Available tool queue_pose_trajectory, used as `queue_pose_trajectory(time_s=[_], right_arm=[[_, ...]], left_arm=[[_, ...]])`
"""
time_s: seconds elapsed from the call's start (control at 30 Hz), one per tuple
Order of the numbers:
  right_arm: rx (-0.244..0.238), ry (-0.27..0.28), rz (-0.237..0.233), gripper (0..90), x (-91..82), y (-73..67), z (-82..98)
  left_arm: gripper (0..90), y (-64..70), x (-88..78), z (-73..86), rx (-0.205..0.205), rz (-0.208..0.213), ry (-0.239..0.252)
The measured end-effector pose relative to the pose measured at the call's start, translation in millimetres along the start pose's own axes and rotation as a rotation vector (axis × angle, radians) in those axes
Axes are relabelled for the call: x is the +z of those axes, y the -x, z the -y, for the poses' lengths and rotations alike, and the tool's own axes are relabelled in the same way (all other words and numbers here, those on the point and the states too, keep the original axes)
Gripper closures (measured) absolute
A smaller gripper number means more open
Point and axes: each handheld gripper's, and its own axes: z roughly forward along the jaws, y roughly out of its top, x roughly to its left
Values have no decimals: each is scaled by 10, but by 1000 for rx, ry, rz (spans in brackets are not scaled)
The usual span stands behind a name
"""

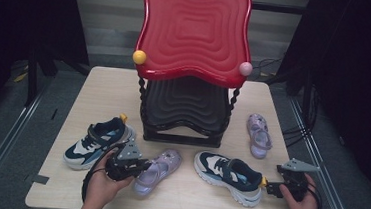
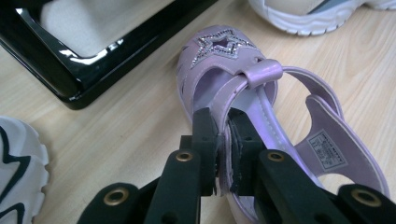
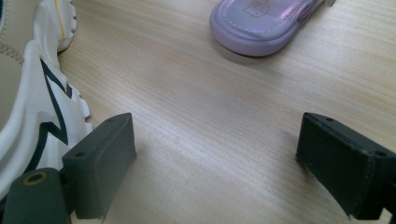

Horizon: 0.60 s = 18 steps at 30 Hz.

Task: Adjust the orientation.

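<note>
A lilac sandal (image 1: pixel 161 169) with a glittery star on its toe (image 2: pixel 224 46) lies at the table's front centre. My left gripper (image 1: pixel 137 168) (image 2: pixel 223 122) is shut on the sandal's side wall, one pad inside the shoe and one outside. My right gripper (image 1: pixel 273 187) (image 3: pixel 215 158) stands open just above the bare table, right behind the heel of a navy and white sneaker (image 1: pixel 228 175) (image 3: pixel 28 116). Nothing is between its jaws. The second lilac sandal (image 1: pixel 259 134) (image 3: pixel 261 25) lies farther back on the right.
A matching navy sneaker (image 1: pixel 95 142) (image 2: pixel 18 163) lies at the front left. A two-tier rack with a red top shelf (image 1: pixel 194 30) and a black lower shelf (image 2: pixel 70 79) stands at the middle back of the wooden table (image 1: pixel 109 88).
</note>
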Motion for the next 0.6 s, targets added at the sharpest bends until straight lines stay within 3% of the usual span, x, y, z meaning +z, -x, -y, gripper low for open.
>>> queue_pose_trajectory(time_s=[0.33, 0.6], right_arm=[[0, 0, 0, 109, 0, 0, 0], [0, 0, 0, 109, 0, 0, 0]], left_arm=[[829, 30, -188, -107, -3, -18, 68], [829, 66, -285, -190, -11, -19, 95]])
